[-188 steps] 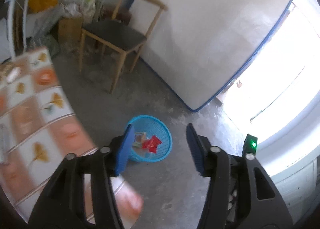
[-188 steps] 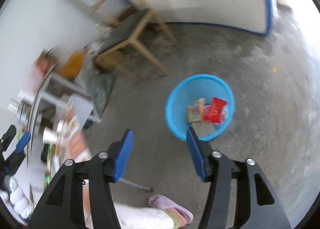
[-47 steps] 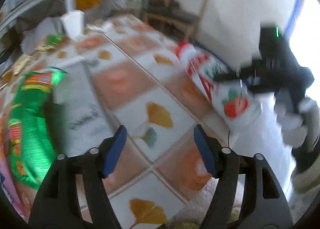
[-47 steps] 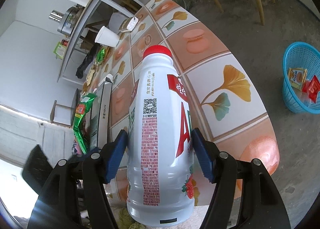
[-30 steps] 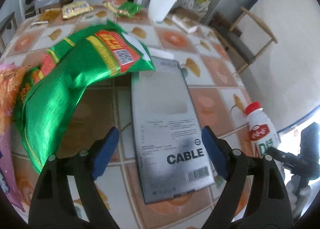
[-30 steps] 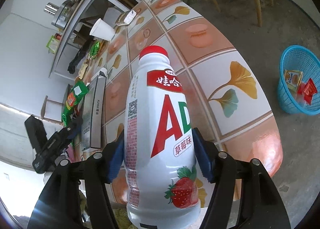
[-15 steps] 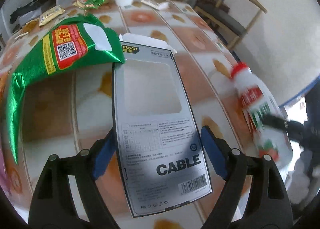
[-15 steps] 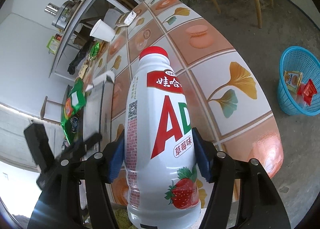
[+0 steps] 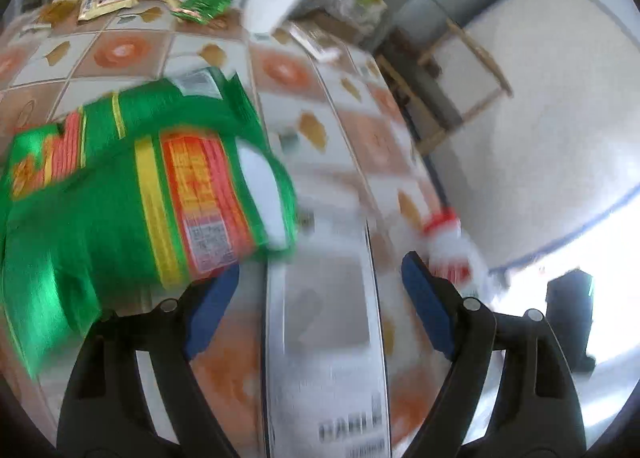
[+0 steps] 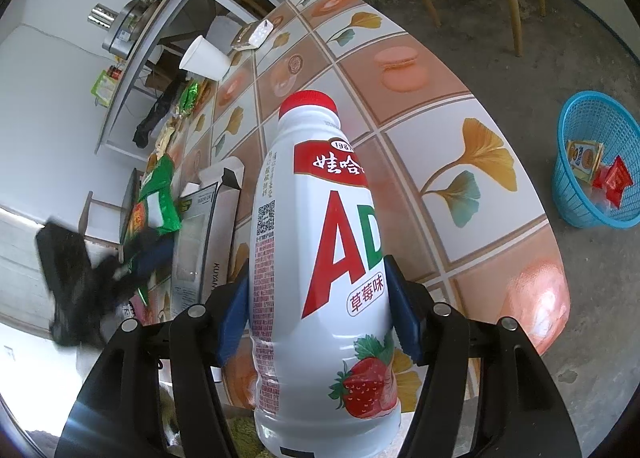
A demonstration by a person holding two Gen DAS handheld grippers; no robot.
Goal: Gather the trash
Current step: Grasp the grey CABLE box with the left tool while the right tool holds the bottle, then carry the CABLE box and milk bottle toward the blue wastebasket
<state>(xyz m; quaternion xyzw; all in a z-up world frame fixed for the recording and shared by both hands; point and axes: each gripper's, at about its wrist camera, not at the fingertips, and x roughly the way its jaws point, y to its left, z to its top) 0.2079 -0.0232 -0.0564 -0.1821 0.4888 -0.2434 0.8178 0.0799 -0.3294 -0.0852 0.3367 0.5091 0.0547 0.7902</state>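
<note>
Between the clenched jaws of the right gripper (image 10: 316, 310), a white red-capped bottle (image 10: 320, 242) is being gripped upright at its waist, over the near edge of the tiled bench (image 10: 472, 162). Far to the right of those jaws, the blue basket (image 10: 576, 178) is sitting on the floor. The left gripper (image 9: 316, 310) is hovering with jaws released astride a grey cable box (image 9: 324, 322), pads clear of it, a green snack bag (image 9: 132, 194) lying just left.

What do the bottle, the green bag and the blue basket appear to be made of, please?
Bottle: likely glossy white plastic, with soft highlights and a red screw cap. Green bag: probably metallised foil film, given its crinkled mirror-like sheen. Basket: apparently moulded plastic, with an open lattice wall.
</note>
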